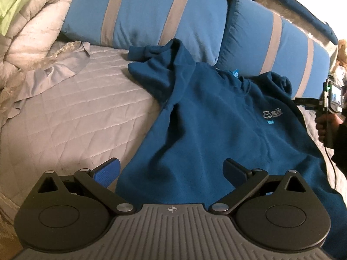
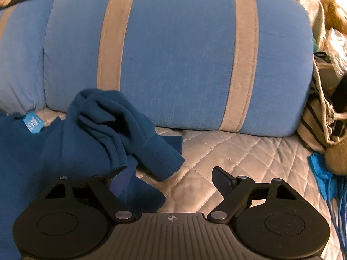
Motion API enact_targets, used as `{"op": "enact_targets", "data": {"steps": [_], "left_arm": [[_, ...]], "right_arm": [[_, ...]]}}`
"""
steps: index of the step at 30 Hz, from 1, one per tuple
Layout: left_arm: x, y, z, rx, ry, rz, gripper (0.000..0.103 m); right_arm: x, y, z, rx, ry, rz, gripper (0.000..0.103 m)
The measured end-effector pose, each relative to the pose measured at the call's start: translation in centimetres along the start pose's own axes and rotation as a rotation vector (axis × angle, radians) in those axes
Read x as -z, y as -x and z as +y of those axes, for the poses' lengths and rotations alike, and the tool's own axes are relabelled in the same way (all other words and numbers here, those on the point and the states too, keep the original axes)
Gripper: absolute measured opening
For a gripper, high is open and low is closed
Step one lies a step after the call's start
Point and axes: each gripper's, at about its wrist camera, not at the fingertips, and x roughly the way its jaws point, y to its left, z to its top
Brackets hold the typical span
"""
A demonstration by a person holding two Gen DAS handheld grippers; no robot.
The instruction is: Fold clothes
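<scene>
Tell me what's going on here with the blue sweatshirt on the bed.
A person is folding clothes with a handheld gripper in each hand. A dark blue sweatshirt lies face up on the quilted bed cover, its sleeves bunched near two blue striped pillows. The left gripper is open over the sweatshirt's lower part, gripping nothing. The right gripper is also open, beside the crumpled sleeve, with a fold of cloth between its fingers but not clamped. No fold looks made yet.

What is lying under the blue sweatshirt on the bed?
The blue sweatshirt lies on a grey quilted bedspread, which shows around it. What lies beneath its body is covered.
</scene>
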Motion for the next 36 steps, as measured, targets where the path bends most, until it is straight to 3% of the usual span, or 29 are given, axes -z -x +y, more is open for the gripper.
{"op": "enact_targets", "data": {"steps": [10, 15, 18, 19, 20, 26, 33, 36], "left_arm": [[-0.1, -0.1, -0.1, -0.007, 0.001, 0.011, 0.103], [-0.2, -0.2, -0.2, -0.011, 0.002, 0.012, 0.103], [-0.2, -0.2, -0.2, -0.01, 0.004, 0.013, 0.103], [-0.2, -0.2, -0.2, -0.01, 0.005, 0.014, 0.103], [-0.2, -0.2, -0.2, -0.01, 0.005, 0.014, 0.103], [-0.1, -0.2, 0.0, -0.008, 0.004, 0.012, 0.103], [-0.1, -0.1, 0.1, 0.0, 0.01, 0.005, 0.103], [-0.1, -0.1, 0.1, 0.004, 0.012, 0.005, 0.103]], "right_arm": [[-0.2, -1.7, 1.1, 0.01, 0.054, -0.01, 0.077], [-0.4, -2.1, 1.5, -0.002, 0.08, -0.007, 0.063], [-0.5, -2.3, 1.9, -0.018, 0.103, 0.002, 0.036], [-0.5, -2.3, 1.9, -0.021, 0.11, 0.005, 0.014], [-0.6, -2.2, 1.9, -0.023, 0.116, 0.007, 0.002], [-1.4, -0.5, 0.5, 0.025, 0.167, -0.027, 0.002], [-1.4, 2.8, -4.5, 0.117, 0.216, -0.056, 0.002], [-0.5, 3.4, -5.7, 0.104, 0.232, -0.044, 0.003]]}}
